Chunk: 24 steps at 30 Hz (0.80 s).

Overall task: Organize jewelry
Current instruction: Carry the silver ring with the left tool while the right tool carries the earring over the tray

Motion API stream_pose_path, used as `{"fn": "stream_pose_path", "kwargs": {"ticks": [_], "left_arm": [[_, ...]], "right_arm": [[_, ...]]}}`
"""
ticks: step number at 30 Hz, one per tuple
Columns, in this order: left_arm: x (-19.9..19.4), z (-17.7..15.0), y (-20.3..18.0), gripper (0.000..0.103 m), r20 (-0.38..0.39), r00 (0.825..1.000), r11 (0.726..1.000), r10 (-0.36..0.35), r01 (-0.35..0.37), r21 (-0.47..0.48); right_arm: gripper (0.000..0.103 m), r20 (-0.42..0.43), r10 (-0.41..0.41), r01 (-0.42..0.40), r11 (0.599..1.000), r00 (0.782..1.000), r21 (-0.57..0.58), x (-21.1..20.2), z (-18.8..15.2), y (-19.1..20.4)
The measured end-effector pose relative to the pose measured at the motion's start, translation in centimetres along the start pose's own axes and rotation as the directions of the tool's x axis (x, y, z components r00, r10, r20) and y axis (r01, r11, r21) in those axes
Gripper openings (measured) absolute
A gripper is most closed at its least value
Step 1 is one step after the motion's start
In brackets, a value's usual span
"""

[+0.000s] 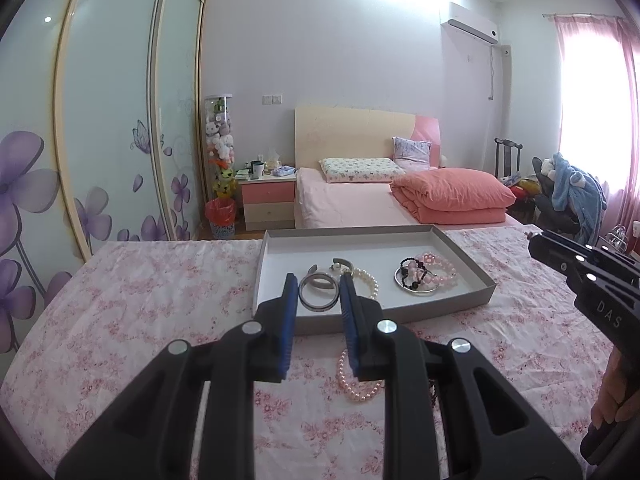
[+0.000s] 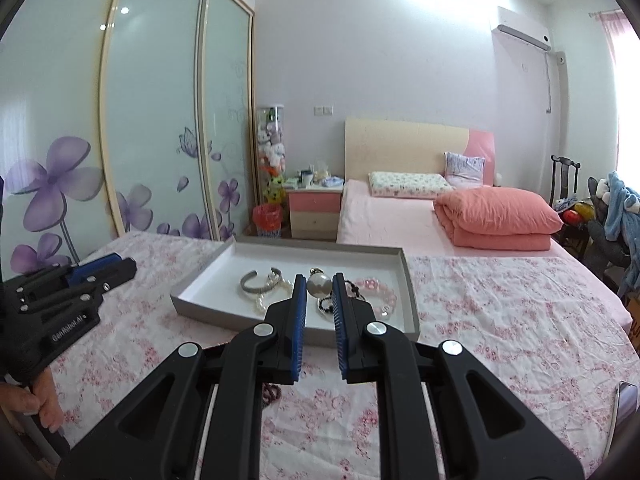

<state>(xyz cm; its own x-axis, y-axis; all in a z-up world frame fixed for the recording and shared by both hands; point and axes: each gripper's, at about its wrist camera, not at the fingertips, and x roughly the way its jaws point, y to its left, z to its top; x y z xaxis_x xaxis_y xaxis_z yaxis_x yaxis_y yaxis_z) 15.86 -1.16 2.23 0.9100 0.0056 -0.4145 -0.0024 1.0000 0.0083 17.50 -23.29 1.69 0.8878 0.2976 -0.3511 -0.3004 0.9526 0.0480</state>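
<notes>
Bedroom setting: your work surface is a table under a pink floral cloth (image 1: pixel 132 300), with a bed (image 1: pixel 360 204) and folded coral quilt (image 1: pixel 452 194) behind.

Container: one shallow grey cardboard tray (image 1: pixel 460 252), white inside. Contents in your left view: a silver metal bangle (image 1: pixel 318 292) near the front edge, a white pearl bracelet (image 1: pixel 370 280) beside it, an open silver cuff (image 1: pixel 344 262) behind, and to the right a heap of black beads (image 1: pixel 412 272) and pink beads (image 1: pixel 438 270) over a silver ring shape.

Outside the tray: a pink pearl bracelet (image 1: pixel 354 384) lies on the cloth, partly hidden under your left gripper (image 1: pixel 319 286).

Left gripper: fingers spread, nothing between them; the bangle shows through the gap, contact not confirmable.

Right gripper (image 2: pixel 319 285): blue ribbed pads are pinching a large round pearl pendant (image 2: pixel 319 284) with a gold cap, above the tray's front half.
</notes>
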Motion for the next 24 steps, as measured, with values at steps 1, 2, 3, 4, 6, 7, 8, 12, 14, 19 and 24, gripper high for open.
{"fn": "stream_pose_path", "kwargs": {"ticks": [1,2,3,4,6,7,8,12,14,19,24], "left_arm": [[0.0,0.0,-0.1,0.022,0.001,1.0,1.0,-0.001,0.001,0.002],[0.0,0.1,-0.2,0.022,0.003,1.0,1.0,-0.004,0.004,0.005],[0.1,0.2,-0.3,0.022,0.004,1.0,1.0,-0.004,0.004,0.006],[0.1,0.3,-0.4,0.022,0.006,1.0,1.0,-0.006,0.006,0.006],[0.2,0.4,-0.4,0.022,0.009,1.0,1.0,-0.009,0.009,0.004],[0.3,0.5,-0.5,0.022,0.009,1.0,1.0,-0.009,0.009,0.004],[0.4,0.6,-0.5,0.022,0.01,1.0,1.0,-0.009,0.009,0.003],[0.7,0.6,-0.4,0.022,0.007,1.0,1.0,-0.01,0.01,-0.001],[0.8,0.6,-0.4,0.022,0.004,1.0,1.0,-0.01,0.01,0.0],[1.2,0.4,-0.5,0.022,-0.009,1.0,1.0,-0.014,0.014,-0.002],[1.8,0.5,-0.5,0.022,-0.02,1.0,1.0,-0.018,0.018,-0.005]], "right_arm": [[0.014,0.006,0.001,-0.001,1.0,1.0,0.001,-0.1,0.1,0.0],[0.014,0.013,0.001,-0.001,1.0,1.0,0.003,-0.1,0.2,0.0],[0.014,0.019,-0.001,0.0,1.0,1.0,0.004,-0.1,0.3,0.0],[0.014,0.025,-0.002,0.002,1.0,1.0,0.007,-0.1,0.4,-0.1],[0.014,0.031,-0.001,0.0,1.0,1.0,0.012,0.0,0.7,-0.1],[0.014,0.035,-0.002,0.001,1.0,0.999,0.012,0.1,0.8,0.0],[0.014,0.037,-0.003,0.003,1.0,0.999,0.01,0.2,0.9,0.0],[0.014,0.04,-0.005,0.004,1.0,0.999,0.007,0.4,1.1,0.1],[0.014,0.037,-0.004,0.003,1.0,0.999,0.007,0.4,1.1,0.2],[0.014,0.036,-0.005,0.005,1.0,0.999,0.004,0.4,1.1,0.2],[0.014,0.042,-0.013,0.013,1.0,0.999,0.0,0.7,1.2,0.2]]}}
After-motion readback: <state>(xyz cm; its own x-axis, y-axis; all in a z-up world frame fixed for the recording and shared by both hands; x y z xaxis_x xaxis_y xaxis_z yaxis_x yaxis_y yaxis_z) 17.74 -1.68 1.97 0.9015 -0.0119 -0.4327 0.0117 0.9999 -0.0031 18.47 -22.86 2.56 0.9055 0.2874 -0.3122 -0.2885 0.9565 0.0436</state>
